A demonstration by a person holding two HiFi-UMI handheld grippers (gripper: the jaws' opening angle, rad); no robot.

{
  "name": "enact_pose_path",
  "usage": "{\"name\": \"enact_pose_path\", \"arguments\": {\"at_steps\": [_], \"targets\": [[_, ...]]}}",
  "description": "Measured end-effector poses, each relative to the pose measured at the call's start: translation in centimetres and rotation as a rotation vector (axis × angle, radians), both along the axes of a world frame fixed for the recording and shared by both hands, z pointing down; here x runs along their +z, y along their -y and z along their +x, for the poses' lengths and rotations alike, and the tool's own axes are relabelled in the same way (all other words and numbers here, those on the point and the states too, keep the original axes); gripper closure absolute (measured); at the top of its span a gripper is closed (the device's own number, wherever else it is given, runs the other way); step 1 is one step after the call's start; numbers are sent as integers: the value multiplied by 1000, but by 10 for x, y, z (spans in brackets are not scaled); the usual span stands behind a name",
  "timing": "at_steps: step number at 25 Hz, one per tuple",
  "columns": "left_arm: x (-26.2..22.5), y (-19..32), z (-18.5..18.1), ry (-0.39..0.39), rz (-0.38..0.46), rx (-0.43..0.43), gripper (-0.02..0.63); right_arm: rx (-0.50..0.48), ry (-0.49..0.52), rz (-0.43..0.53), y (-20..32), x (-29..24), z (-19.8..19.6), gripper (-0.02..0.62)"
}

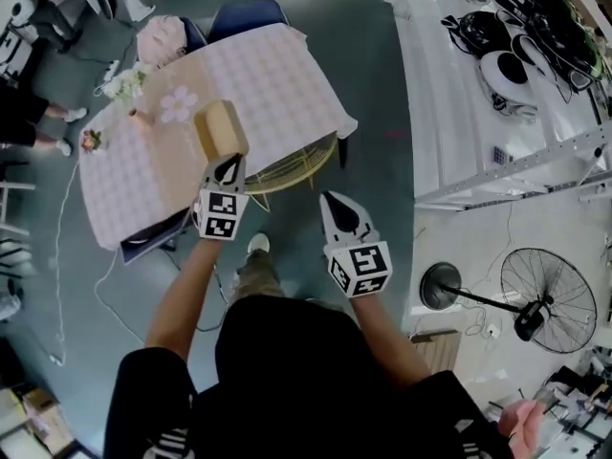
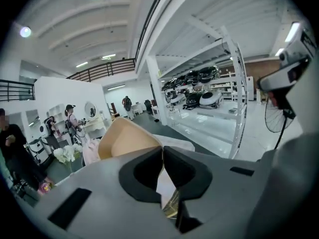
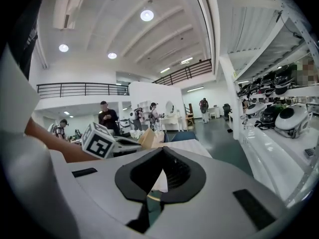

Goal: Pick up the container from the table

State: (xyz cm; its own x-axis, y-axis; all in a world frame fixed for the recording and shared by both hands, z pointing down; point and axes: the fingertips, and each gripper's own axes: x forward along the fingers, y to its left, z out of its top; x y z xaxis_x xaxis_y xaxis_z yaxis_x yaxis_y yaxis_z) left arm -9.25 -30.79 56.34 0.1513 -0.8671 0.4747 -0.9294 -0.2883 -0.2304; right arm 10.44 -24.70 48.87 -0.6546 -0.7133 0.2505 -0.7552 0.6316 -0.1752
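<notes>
The container [image 1: 220,127] is a tan, open-topped box, held up over the near edge of the table [image 1: 277,75], which has a pale checked cloth. My left gripper [image 1: 228,159] is shut on its near wall. In the left gripper view the container [image 2: 124,138] rises just past the closed left gripper [image 2: 162,148]. My right gripper [image 1: 337,199] is shut with nothing in it, off the table's near right corner above the floor. In the right gripper view the closed right gripper [image 3: 162,149] points past the container [image 3: 147,137] and the left gripper's marker cube [image 3: 98,140].
A vase of white flowers [image 1: 124,84] and a pink flower shape [image 1: 179,103] stand on the table's left part. Blue chairs [image 1: 247,12] are behind it, a yellow wicker piece [image 1: 292,165] under its near edge. White shelving [image 1: 478,84] and a floor fan [image 1: 545,299] are at the right.
</notes>
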Motion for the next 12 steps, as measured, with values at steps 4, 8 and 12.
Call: {"name": "enact_pose_path", "arguments": {"at_steps": [4,8,12], "targets": [[-12,-50,37,-21,15,-10,592,16,11,12,-15,-5,27,597],[-10,-78,58,-26,3,-7,592,43,23,21,-16,-12,44,597],[-5,-93,73,-48,-14,-2,592,62,18,28,-12,-14,58,597]]}}
